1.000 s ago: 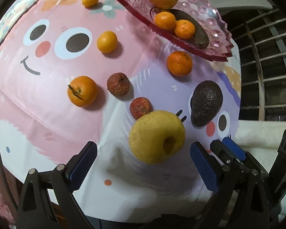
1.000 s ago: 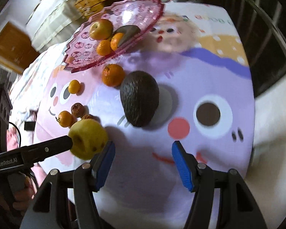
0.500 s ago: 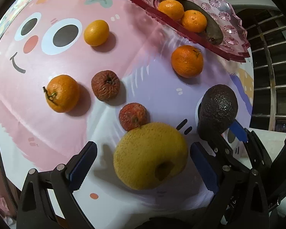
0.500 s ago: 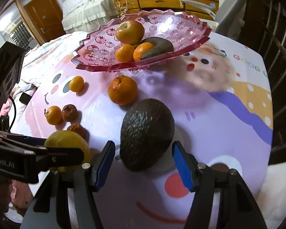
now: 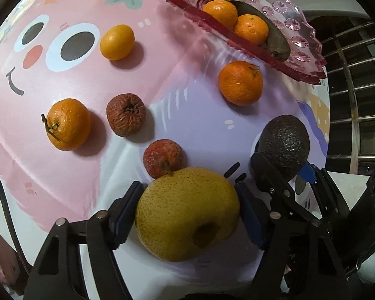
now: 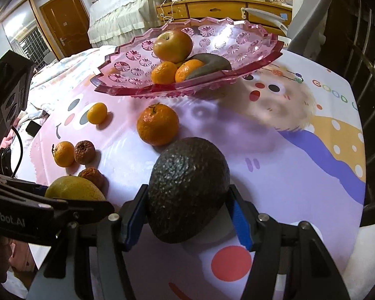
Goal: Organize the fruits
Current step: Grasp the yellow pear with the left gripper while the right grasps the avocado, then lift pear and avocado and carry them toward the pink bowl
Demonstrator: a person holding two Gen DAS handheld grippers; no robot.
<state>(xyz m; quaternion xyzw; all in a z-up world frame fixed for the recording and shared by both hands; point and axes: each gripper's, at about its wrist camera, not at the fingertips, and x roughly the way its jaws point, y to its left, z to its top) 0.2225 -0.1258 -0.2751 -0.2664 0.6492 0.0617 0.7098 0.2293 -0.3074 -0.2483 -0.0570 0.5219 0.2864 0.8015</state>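
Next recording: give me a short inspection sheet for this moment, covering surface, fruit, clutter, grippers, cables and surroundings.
Surface: tablecloth with cartoon faces, pink and lilac.
Job's things: pink dish holds an apple, two oranges and a dark fruit. On the cloth: yellow pear, avocado, more oranges, two shrivelled fruits.
Clutter: dark phone-like thing at the cloth's far edge.
Grippers: left gripper closing around the pear; right gripper with pads against the avocado.
Cables: black cable beside the left gripper.
Surroundings: bed, wooden door, dresser, metal railing.
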